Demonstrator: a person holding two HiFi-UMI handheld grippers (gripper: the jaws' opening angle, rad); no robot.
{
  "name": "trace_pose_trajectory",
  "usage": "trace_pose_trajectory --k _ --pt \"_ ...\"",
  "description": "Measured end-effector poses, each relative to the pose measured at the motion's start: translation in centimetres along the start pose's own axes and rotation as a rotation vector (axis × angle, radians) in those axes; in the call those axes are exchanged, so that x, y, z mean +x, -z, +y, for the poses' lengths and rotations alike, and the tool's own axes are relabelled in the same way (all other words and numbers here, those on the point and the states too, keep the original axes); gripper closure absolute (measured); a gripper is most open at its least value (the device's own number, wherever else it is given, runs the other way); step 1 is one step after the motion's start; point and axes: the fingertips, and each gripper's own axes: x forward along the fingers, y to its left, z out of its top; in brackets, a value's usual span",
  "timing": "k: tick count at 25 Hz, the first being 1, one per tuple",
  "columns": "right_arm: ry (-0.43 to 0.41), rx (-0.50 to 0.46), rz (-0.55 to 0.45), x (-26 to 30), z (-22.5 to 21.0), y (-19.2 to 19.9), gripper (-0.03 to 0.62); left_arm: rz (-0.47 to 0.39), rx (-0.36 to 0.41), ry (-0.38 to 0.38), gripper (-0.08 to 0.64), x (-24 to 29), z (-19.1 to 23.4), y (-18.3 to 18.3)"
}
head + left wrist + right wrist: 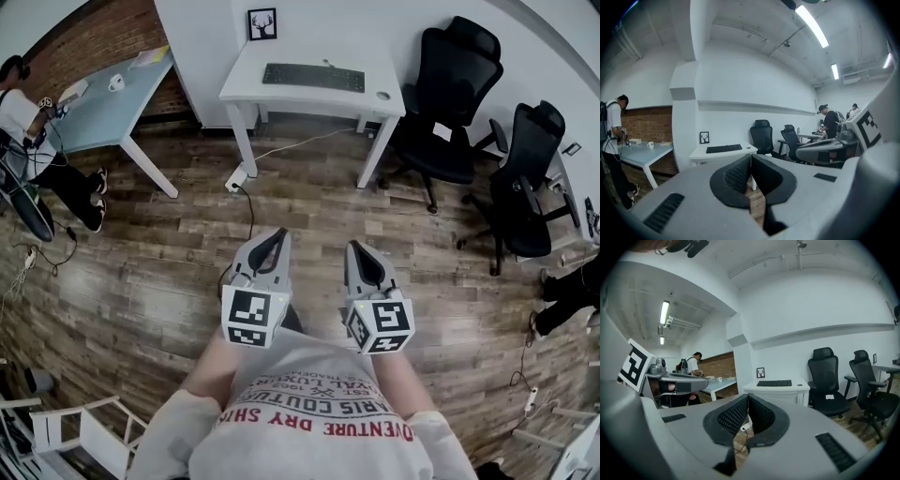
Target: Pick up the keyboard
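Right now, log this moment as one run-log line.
stage: pre-approach | keyboard: on white desk, untouched | left gripper: shut, empty | right gripper: shut, empty

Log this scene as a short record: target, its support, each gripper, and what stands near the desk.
target: black keyboard, lying flat, untouched
support: white desk against the wall
left gripper: shut, empty, over the wooden floor, well short of the desk
right gripper: shut, empty, beside the left one
also on desk: framed picture at the back edge
near desk: black office chairs to its right in the head view
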Motion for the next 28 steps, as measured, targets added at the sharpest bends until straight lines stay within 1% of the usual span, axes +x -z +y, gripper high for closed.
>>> trace_pose_trajectory --k 4,8,12,15,21,25,28 --pt "0.019 0.012 0.029 3.0 -0.9 0.9 0.566 0.009 0.001 0.008 0.534 2.4 2.1 0.6" --pt "0.059 0.035 0.061 7.4 -2.2 1.1 0.566 0.006 -0.005 0.037 0.534 6.0 5.0 0.5" --pt "0.097 0.047 0.088 12.3 -3.6 0.7 0.566 0.008 -0.037 0.050 0.534 10.6 9.0 0.0" --pt "0.134 0.059 0.104 16.5 -4.9 -0.2 0.566 0.017 -0.050 0.074 0.534 14.4 12.2 -0.6" --pt "0.206 0.076 0.110 25.7 -6.9 -2.4 0.566 0.025 -0.021 0.122 0.534 21.7 18.8 -2.2" --pt "0.225 0.080 0.119 30.9 -7.4 -2.8 0.566 0.036 -0.035 0.121 0.534 25.2 23.4 -2.1" --pt "0.238 0.091 0.140 33.6 -7.8 -2.7 0.566 0.057 -0.054 0.119 0.534 27.0 25.6 -1.7"
